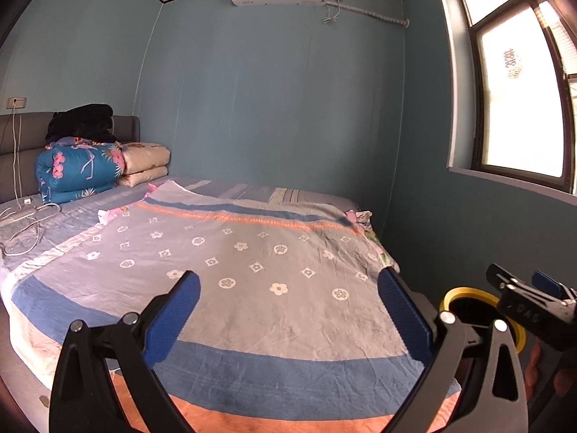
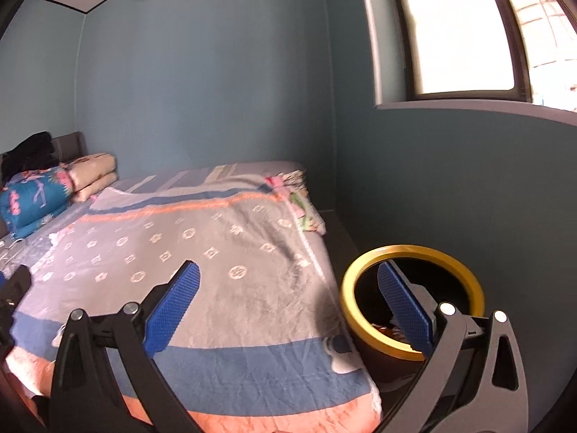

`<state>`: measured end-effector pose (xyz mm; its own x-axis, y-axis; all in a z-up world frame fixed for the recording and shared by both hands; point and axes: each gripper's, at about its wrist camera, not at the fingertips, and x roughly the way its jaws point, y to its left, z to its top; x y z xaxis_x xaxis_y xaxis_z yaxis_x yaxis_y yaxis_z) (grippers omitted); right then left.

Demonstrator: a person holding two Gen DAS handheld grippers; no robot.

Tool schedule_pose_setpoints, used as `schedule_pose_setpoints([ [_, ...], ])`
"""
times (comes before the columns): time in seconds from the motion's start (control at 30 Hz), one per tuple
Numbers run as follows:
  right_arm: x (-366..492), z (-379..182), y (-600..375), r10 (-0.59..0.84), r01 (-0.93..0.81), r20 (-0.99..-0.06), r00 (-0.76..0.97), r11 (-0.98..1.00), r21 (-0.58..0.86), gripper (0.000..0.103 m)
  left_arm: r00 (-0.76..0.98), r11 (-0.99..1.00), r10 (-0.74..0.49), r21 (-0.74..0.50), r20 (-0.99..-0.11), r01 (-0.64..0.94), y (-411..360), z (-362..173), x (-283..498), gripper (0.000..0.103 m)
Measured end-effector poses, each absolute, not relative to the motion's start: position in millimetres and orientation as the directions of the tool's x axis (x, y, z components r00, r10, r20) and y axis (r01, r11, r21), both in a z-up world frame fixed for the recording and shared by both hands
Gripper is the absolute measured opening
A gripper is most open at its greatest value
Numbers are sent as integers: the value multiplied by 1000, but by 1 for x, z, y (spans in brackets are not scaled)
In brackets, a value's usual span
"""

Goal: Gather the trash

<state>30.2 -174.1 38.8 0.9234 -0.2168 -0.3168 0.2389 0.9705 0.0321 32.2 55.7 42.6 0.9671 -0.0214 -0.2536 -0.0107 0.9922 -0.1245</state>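
Observation:
A dark trash bin with a yellow rim (image 2: pixel 414 252) stands on the floor by the bed's near right corner, with some scraps inside. It shows again as the yellow-rimmed bin (image 1: pixel 456 294) in the left wrist view. My right gripper (image 2: pixel 288 290) is open over the bed edge, its right finger over the bin's mouth, nothing held. My left gripper (image 1: pixel 288 297) is open and empty above the patterned bedsheet (image 1: pixel 234 270). A small pink and white scrap (image 1: pixel 106 215) lies on the sheet far left. The right gripper's body (image 1: pixel 523 299) shows at the right.
Folded quilts (image 1: pixel 77 171) and a black garment (image 1: pixel 81 122) are stacked by the headboard. White cables (image 1: pixel 25 220) lie on the bed's left. Crumpled floral cloth (image 2: pixel 301 202) sits at the far right bed edge. A window (image 1: pixel 519 101) is in the right wall.

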Motion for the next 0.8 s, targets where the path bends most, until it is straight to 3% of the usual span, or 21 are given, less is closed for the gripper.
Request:
schedule_pose_setpoints([
  [0.37,16,27,-177,-247,264,-239,939,964,41,95,962,988,-49,-154,-268,8,54,33,28,95],
  [0.8,20,20,-182,-232,256,-278,932,965,54,95,951,988,-77,-149,-300,33,47,21,32,95],
])
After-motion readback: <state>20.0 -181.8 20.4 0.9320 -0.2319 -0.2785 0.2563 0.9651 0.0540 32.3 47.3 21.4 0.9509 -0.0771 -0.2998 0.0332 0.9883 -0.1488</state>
